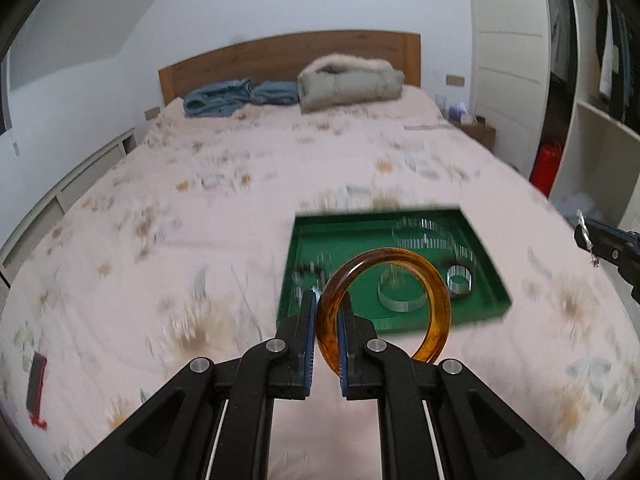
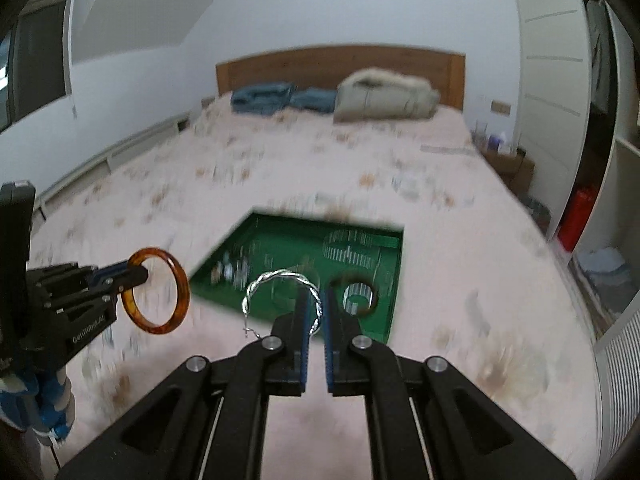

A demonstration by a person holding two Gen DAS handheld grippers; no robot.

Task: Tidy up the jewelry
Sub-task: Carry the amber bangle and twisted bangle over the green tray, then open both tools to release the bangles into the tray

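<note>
My left gripper [image 1: 328, 300] is shut on an amber bangle [image 1: 438, 292], which stands upright above the near edge of a green tray [image 1: 340, 240] lying on the bed. In the right wrist view the same left gripper [image 2: 136, 274] holds the amber bangle [image 2: 181, 280] in the air, left of the green tray [image 2: 288, 248]. My right gripper [image 2: 317, 300] is shut on a twisted silver bangle [image 2: 280, 276] above the tray's near edge. From the left wrist view, the right gripper [image 1: 612, 246] shows at the right edge with the silver bangle [image 1: 587, 238]. Blurred silver pieces [image 2: 362, 298] lie in the tray.
The tray rests on a bed with a pink floral sheet [image 1: 200, 200]. Folded blue clothing [image 1: 236, 98] and a beige jacket [image 1: 348, 84] lie by the wooden headboard [image 1: 280, 56]. A dark phone with red trim [image 1: 36, 384] lies at the left. An open wardrobe [image 1: 592, 120] stands to the right.
</note>
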